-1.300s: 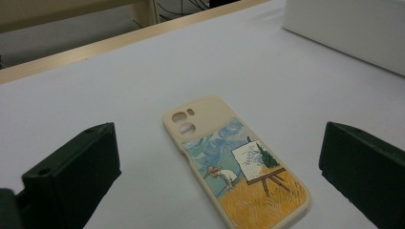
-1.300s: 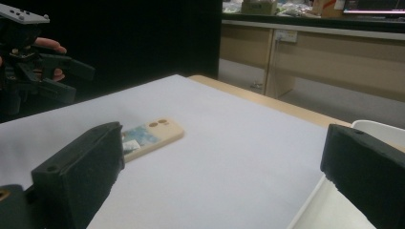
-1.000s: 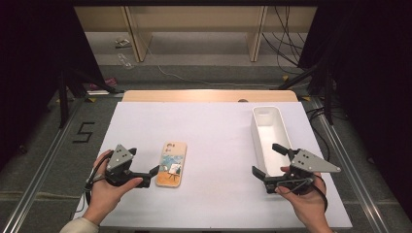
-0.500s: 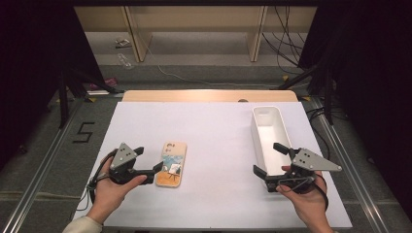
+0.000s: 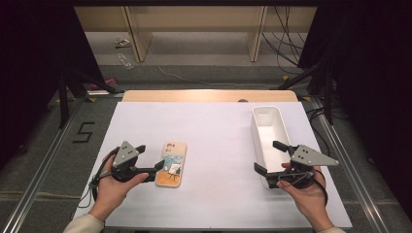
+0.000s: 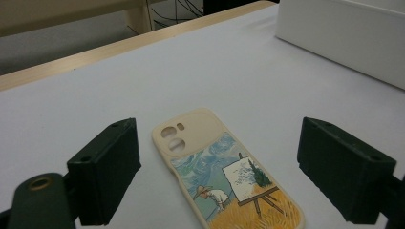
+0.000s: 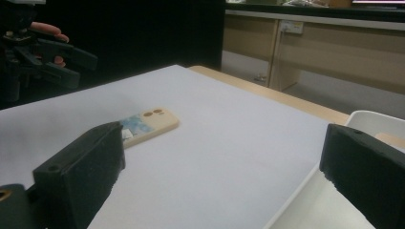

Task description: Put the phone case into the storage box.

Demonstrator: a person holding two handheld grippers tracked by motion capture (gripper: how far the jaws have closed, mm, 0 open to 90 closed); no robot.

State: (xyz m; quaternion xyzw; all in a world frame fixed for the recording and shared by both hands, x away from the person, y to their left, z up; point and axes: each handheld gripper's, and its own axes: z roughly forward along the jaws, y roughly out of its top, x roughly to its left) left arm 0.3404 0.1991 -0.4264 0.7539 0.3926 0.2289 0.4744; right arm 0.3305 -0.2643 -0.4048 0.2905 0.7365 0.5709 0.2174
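Beside the phone case, the left gripper lies level, fingers released, seemingly untouching.

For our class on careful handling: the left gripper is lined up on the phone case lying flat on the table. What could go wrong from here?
1. The phone case lies flat and thin between the open left gripper; closing on its rounded edges, the pads may slip or push it aside.
2. The right gripper hovers at the white bin; a nudge could shift it.
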